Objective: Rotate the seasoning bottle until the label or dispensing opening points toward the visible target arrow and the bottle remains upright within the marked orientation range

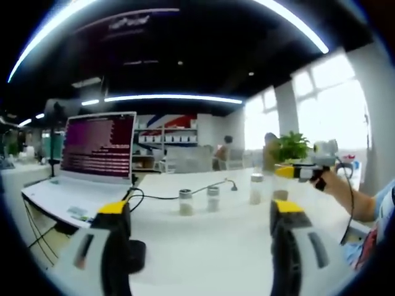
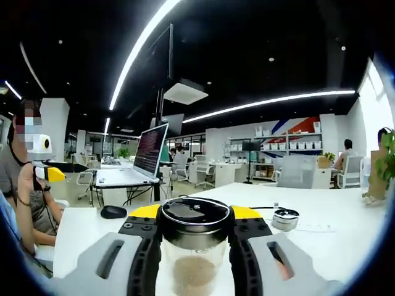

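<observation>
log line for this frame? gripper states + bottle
right hand-held gripper: shut on seasoning bottle, upright | left hand-held gripper: open, empty | three bottles on white table

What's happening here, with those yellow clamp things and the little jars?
A person is working at a white table with a hand-held gripper in each hand. The right gripper is clamped around a seasoning bottle with a black lid, holding it upright. The left gripper hangs open over the table, empty. Three more jars and a laptop sit beyond it.
</observation>
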Demonstrator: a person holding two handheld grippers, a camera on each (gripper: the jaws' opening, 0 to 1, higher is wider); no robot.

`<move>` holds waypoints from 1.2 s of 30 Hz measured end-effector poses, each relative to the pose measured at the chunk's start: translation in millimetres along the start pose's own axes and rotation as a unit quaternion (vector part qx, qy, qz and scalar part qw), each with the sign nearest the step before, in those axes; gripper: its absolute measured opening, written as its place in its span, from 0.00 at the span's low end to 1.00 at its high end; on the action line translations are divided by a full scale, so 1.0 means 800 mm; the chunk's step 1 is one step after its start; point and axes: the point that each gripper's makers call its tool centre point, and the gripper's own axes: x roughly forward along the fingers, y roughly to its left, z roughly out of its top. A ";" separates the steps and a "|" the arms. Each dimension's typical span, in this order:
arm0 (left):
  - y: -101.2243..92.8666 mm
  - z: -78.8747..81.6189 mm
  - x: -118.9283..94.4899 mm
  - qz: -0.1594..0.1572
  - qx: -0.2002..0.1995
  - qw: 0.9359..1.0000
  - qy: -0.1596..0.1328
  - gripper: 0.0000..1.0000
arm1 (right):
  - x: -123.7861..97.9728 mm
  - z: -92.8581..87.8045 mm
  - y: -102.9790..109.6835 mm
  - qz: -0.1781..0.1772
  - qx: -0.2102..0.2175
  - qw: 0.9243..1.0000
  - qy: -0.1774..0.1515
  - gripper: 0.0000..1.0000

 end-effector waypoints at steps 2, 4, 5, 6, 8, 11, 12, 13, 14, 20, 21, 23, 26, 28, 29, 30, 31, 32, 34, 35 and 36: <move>0.001 0.001 0.000 0.000 -0.002 1.000 -0.002 0.99 | -0.002 -0.003 0.005 0.006 0.006 1.000 0.001 0.41; 0.003 0.000 0.001 0.003 -0.002 1.000 -0.002 0.99 | -0.005 -0.008 0.012 0.016 0.013 1.000 0.003 0.41; 0.004 0.000 0.002 0.004 -0.002 1.000 -0.002 0.99 | -0.006 -0.010 0.015 0.020 0.014 1.000 0.004 0.41; 0.005 -0.001 0.003 0.004 -0.004 1.000 -0.002 0.99 | -0.007 -0.012 0.018 0.022 0.014 1.000 0.005 0.41; 0.004 -0.003 0.004 0.000 -0.006 1.000 -0.001 0.99 | -0.010 -0.015 0.021 0.025 0.014 1.000 0.006 0.41; 0.002 -0.003 0.006 -0.006 -0.009 1.000 -0.001 0.99 | -0.014 -0.023 0.024 0.034 0.023 0.999 0.013 0.41; 0.001 -0.003 0.006 -0.008 -0.009 1.000 -0.002 0.99 | -0.016 -0.027 0.027 0.043 0.024 0.999 0.018 0.41; 0.001 -0.003 0.007 -0.009 -0.009 1.000 -0.002 0.99 | -0.018 -0.030 0.029 0.047 0.028 0.998 0.021 0.41; 0.001 -0.003 0.007 -0.009 -0.009 1.000 -0.002 0.99 | -0.020 -0.035 0.032 0.053 0.030 0.998 0.024 0.41; 0.004 -0.001 0.006 -0.004 -0.013 1.000 -0.005 0.99 | -0.025 -0.050 0.040 0.062 0.018 0.998 0.026 0.41; 0.004 -0.001 0.006 -0.004 -0.015 1.000 -0.005 0.99 | -0.025 -0.052 0.039 0.062 0.017 0.998 0.028 0.41; 0.003 -0.001 0.005 -0.007 -0.017 1.000 -0.007 0.99 | -0.027 -0.055 0.040 0.064 0.014 0.997 0.029 0.41; 0.005 -0.001 0.005 -0.005 -0.018 1.000 -0.007 0.99 | -0.030 -0.057 0.044 0.070 0.000 0.997 0.026 0.41; 0.006 -0.001 0.005 -0.004 -0.021 1.000 -0.008 0.98 | -0.031 -0.058 0.046 0.071 -0.006 0.997 0.024 0.41; 0.006 -0.001 0.004 -0.004 -0.021 1.000 -0.007 0.98 | -0.031 -0.059 0.047 0.073 -0.007 0.997 0.025 0.41; 0.006 -0.001 0.004 -0.004 -0.020 1.000 -0.007 0.98 | -0.031 -0.060 0.047 0.074 -0.006 0.997 0.026 0.41; 0.006 -0.001 0.004 -0.004 -0.020 1.000 -0.008 0.98 | -0.032 -0.062 0.048 0.074 -0.006 0.997 0.027 0.41; 0.006 0.000 0.004 -0.003 -0.020 1.000 -0.009 0.98 | -0.032 -0.064 0.049 0.075 -0.006 0.997 0.028 0.41; 0.007 0.000 0.004 -0.002 -0.019 1.000 -0.009 0.99 | -0.035 -0.067 0.050 0.074 -0.006 0.997 0.029 0.41; 0.007 0.000 0.003 -0.002 -0.019 1.000 -0.009 0.99 | -0.036 -0.068 0.050 0.074 -0.007 0.997 0.028 0.41; 0.007 0.000 0.004 -0.001 -0.019 1.000 -0.009 0.99 | -0.037 -0.069 0.051 0.075 -0.007 0.997 0.027 0.41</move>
